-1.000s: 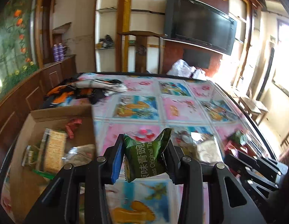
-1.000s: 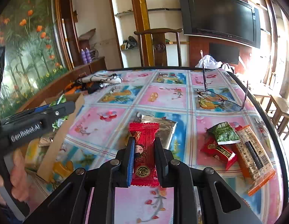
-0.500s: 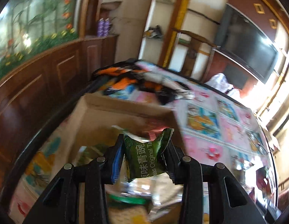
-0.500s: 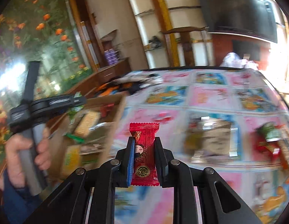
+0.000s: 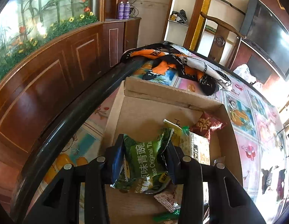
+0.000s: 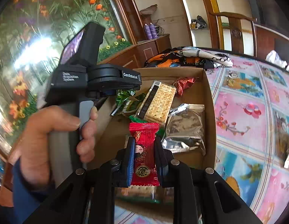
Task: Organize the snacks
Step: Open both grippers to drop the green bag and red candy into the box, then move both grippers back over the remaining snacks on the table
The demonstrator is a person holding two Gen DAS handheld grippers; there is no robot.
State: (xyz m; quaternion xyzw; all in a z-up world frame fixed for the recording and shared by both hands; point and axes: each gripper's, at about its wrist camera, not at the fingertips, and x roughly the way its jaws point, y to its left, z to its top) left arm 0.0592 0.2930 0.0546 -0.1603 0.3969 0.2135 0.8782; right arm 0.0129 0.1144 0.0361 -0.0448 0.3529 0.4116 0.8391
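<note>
Pads of my left gripper [image 5: 144,160] are clamped on a crinkled green pea-snack packet [image 5: 144,160], which hangs over the open brown cardboard box [image 5: 163,95]. Under it, toward five o'clock in the left wrist view, lies a small white-and-red sweet wrapper [image 5: 166,199]; at two o'clock sits a dark red foil packet [image 5: 207,126] against the box wall.

My right gripper [image 6: 144,160] pinches a red sweet wrapper printed with a small figure [image 6: 144,149], its fingers narrow around it, held above the near end of the same box. Just beyond, at one o'clock, a silver foil pouch [image 6: 183,125] lies inside the box beside a clear-wrapped pack of square crackers [image 6: 159,100]. At nine o'clock a hand [image 6: 56,134] grips the handle of the left gripper.

Past the box, a crumpled orange, black and white cloth [image 5: 174,61] lies on the flowered plastic tablecloth [image 6: 241,112].
</note>
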